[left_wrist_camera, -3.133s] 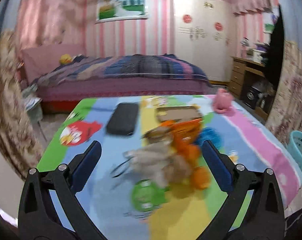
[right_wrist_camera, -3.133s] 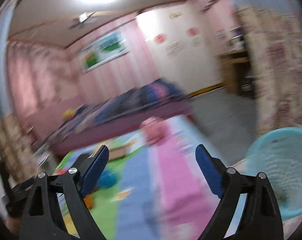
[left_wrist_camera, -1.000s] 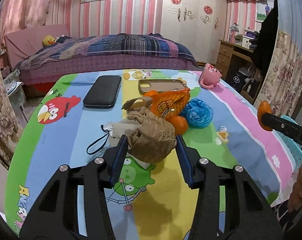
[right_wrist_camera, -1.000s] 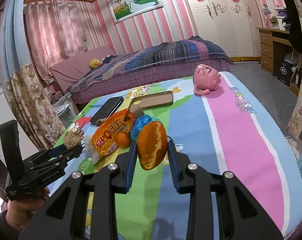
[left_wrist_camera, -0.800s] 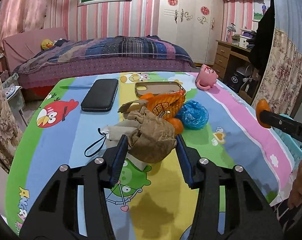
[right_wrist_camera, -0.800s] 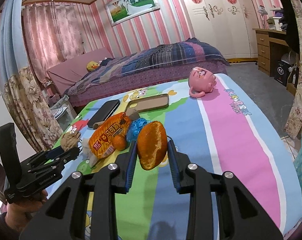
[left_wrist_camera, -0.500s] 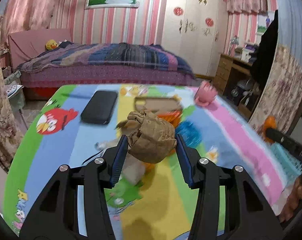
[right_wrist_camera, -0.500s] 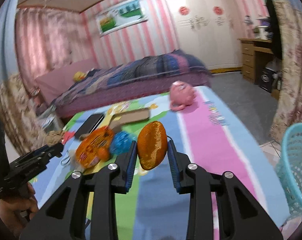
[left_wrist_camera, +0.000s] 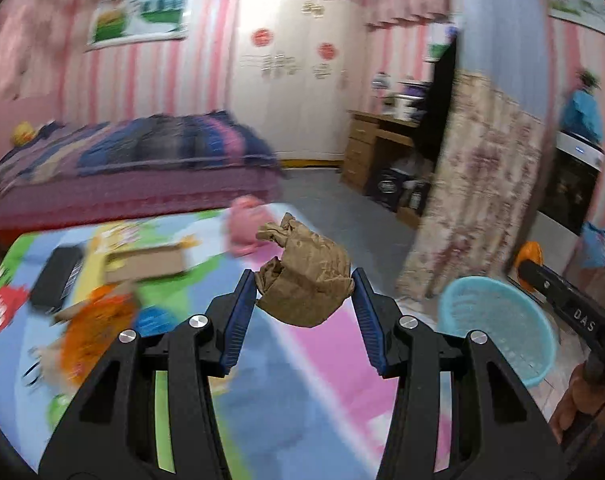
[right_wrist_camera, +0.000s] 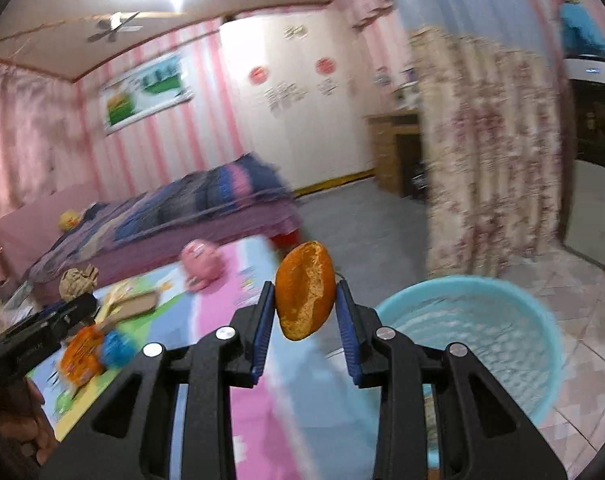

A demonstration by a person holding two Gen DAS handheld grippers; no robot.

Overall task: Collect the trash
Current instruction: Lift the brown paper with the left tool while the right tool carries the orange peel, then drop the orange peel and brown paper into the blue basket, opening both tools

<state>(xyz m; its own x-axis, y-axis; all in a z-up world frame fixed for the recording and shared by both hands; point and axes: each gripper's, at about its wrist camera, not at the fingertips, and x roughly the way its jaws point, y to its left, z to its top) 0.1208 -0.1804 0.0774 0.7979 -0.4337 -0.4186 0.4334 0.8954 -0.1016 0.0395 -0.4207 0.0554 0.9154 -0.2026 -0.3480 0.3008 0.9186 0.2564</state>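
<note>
My left gripper [left_wrist_camera: 303,284] is shut on a crumpled brown paper ball [left_wrist_camera: 304,280], carried above the right side of the colourful table [left_wrist_camera: 302,380]. My right gripper [right_wrist_camera: 304,300] is shut on an orange peel [right_wrist_camera: 304,290], raised past the table's right edge beside the light blue basket [right_wrist_camera: 474,344]. In the left wrist view the same basket [left_wrist_camera: 498,328] stands on the floor at right, with the right gripper and its orange peel [left_wrist_camera: 529,253] just above its far rim. An orange snack bag [left_wrist_camera: 92,324] and a blue wad [left_wrist_camera: 150,319] lie on the table.
A pink mug [left_wrist_camera: 244,226], a black phone [left_wrist_camera: 56,276] and a tan phone case [left_wrist_camera: 146,262] lie on the table. A bed [left_wrist_camera: 122,172] stands behind it, a flowered curtain [left_wrist_camera: 474,188] and a wooden desk [left_wrist_camera: 376,152] to the right. A hand [left_wrist_camera: 578,404] holds the right gripper.
Both grippers have lifted their loads and swung right, from over the pile on the table toward the blue basket. The views are now motion-blurred.
</note>
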